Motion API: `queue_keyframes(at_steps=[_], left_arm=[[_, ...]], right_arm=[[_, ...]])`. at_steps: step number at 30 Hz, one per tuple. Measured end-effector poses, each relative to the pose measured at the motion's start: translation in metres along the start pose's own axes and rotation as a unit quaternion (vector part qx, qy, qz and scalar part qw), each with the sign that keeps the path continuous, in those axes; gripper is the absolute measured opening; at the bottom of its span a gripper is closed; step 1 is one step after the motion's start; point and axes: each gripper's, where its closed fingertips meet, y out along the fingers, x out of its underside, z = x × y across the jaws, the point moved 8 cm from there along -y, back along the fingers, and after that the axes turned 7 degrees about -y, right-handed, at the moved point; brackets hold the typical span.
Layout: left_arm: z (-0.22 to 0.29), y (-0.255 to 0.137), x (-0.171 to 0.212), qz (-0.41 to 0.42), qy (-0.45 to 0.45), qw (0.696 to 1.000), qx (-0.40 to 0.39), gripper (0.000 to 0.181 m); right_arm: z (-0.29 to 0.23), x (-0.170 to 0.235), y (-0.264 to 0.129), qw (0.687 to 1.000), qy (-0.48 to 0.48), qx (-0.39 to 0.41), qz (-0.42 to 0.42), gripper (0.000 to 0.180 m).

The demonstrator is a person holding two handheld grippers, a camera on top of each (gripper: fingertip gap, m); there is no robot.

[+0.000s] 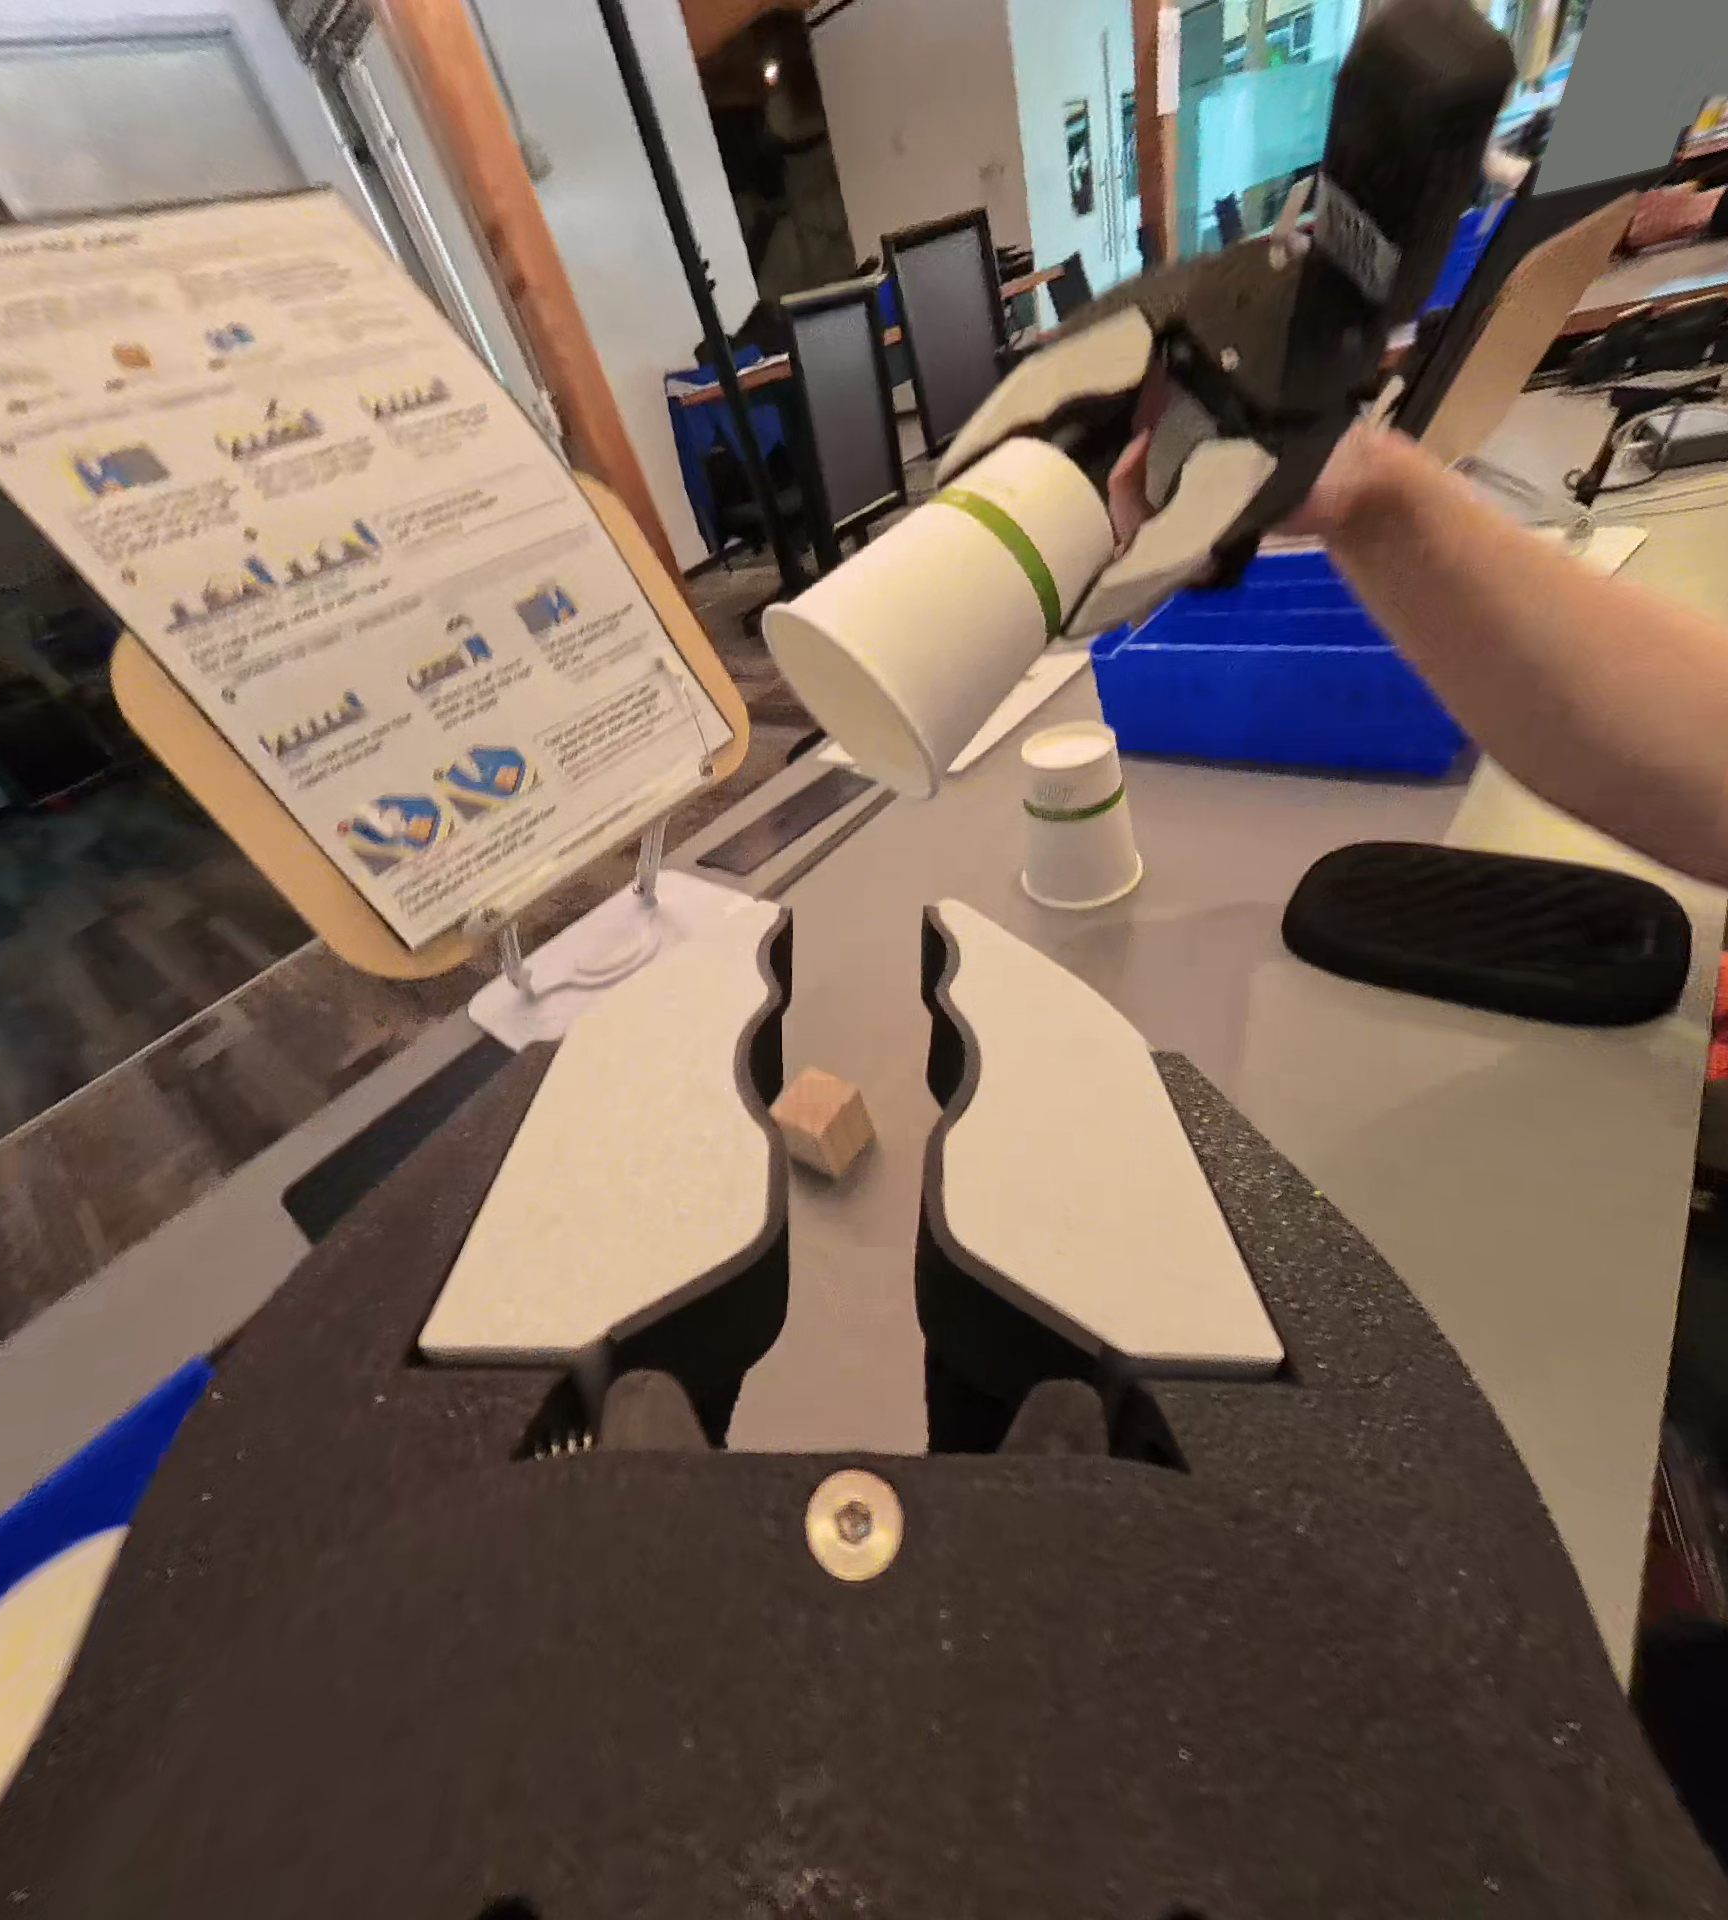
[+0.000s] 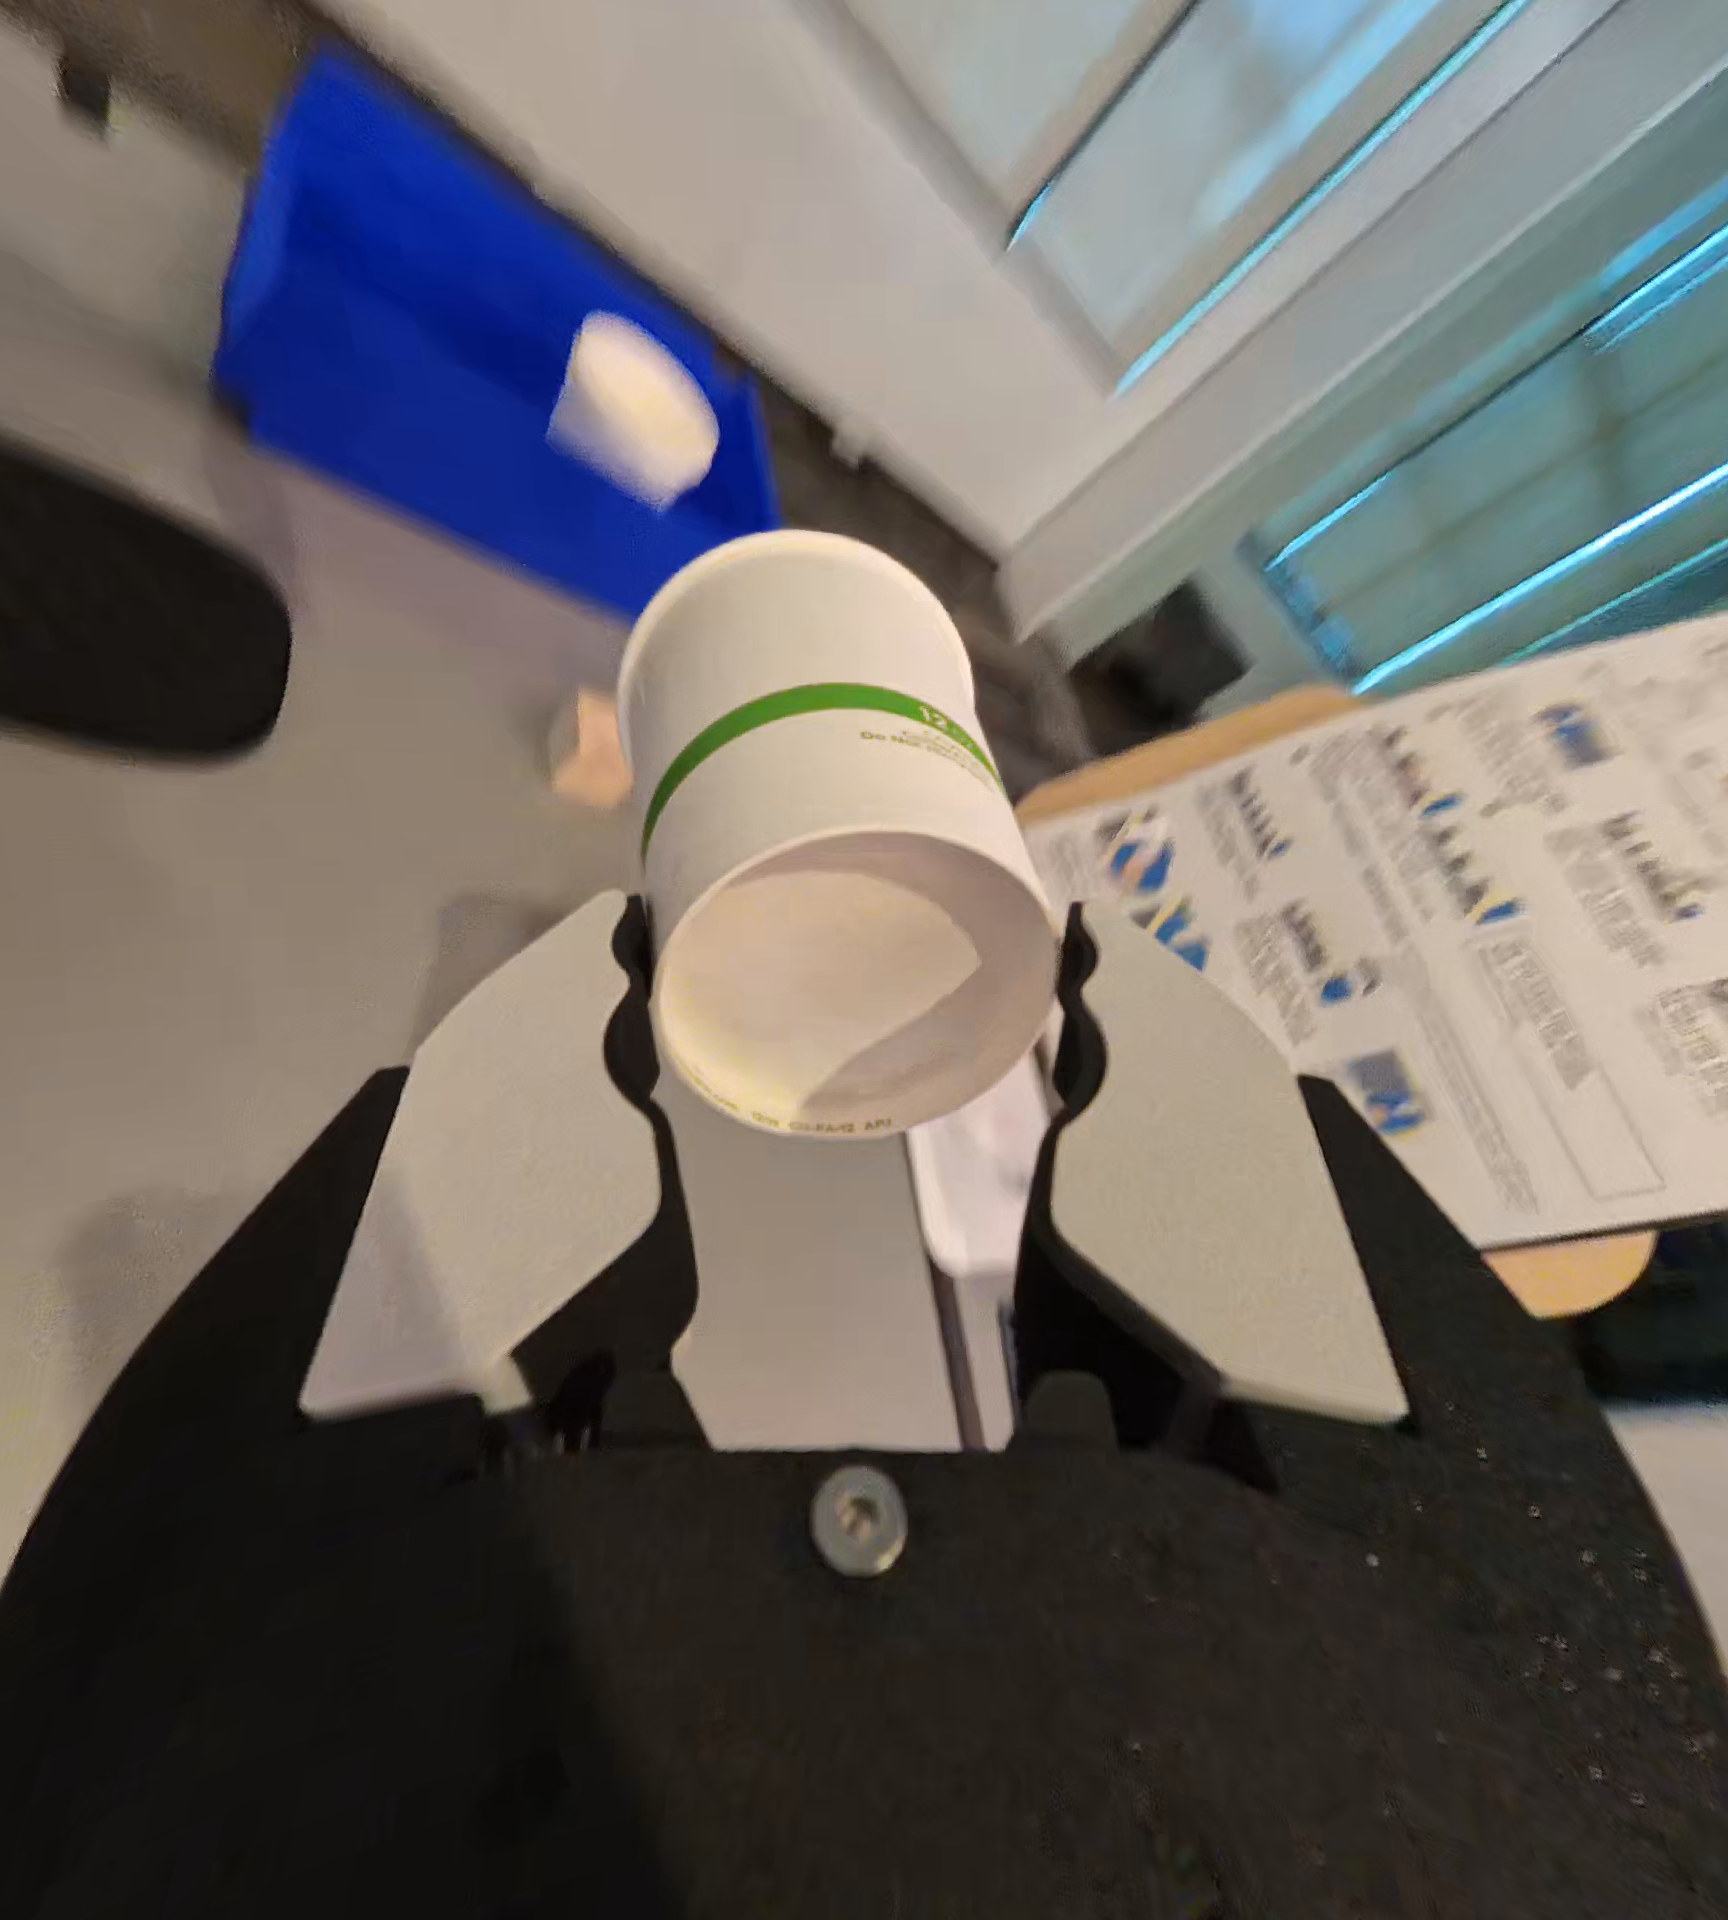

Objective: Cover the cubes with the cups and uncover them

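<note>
White cup [image 2: 818, 790] tilted, mouth pointing down-away.

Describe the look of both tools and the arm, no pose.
Both tools match: black speckled body, two flat pale grey fingers with wavy black inner edges, one silver screw at centre. Left tool, right tool. In the left view, the right tool has a tall black handle bearing a label. The forearm is bare, no sleeve.

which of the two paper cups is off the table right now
The paper cup gripped at its base by the right gripper, tilted in the air. The other cup stands upside down on the grey table.
</note>
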Motion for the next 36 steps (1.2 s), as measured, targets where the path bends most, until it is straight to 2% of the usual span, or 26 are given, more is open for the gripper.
queue_keyframes(at_steps=[1, 3, 6, 11, 17, 22, 36], left_arm=[[0.001, -0.004, 0.010, -0.005, -0.007, 1.000, -0.001, 0.023], [0.005, -0.009, 0.027, -0.011, -0.018, 1.000, 0.000, 0.022], [0.010, -0.013, 0.045, -0.012, -0.029, 1.000, 0.003, 0.022], [0.016, -0.017, 0.059, -0.011, -0.054, 0.998, 0.022, 0.022], [0.021, -0.030, 0.064, -0.020, -0.052, 0.998, 0.029, 0.021], [0.021, -0.037, 0.065, -0.019, -0.053, 0.998, 0.023, 0.021], [0.022, -0.033, 0.070, -0.025, -0.061, 0.997, 0.035, 0.019]], right_arm=[[0.002, 0.003, 0.002, 0.998, -0.005, -0.039, -0.049, 0.075], [0.006, 0.009, 0.009, 0.983, -0.020, -0.108, -0.145, 0.075], [0.005, 0.024, 0.024, 0.936, -0.054, -0.202, -0.284, 0.075], [-0.008, 0.058, 0.057, 0.866, -0.047, -0.304, -0.395, 0.075], [-0.021, 0.097, 0.089, 0.832, -0.045, -0.339, -0.436, 0.075], [-0.027, 0.113, 0.106, 0.830, -0.013, -0.361, -0.425, 0.075], [-0.036, 0.133, 0.125, 0.816, -0.031, -0.378, -0.435, 0.075]])
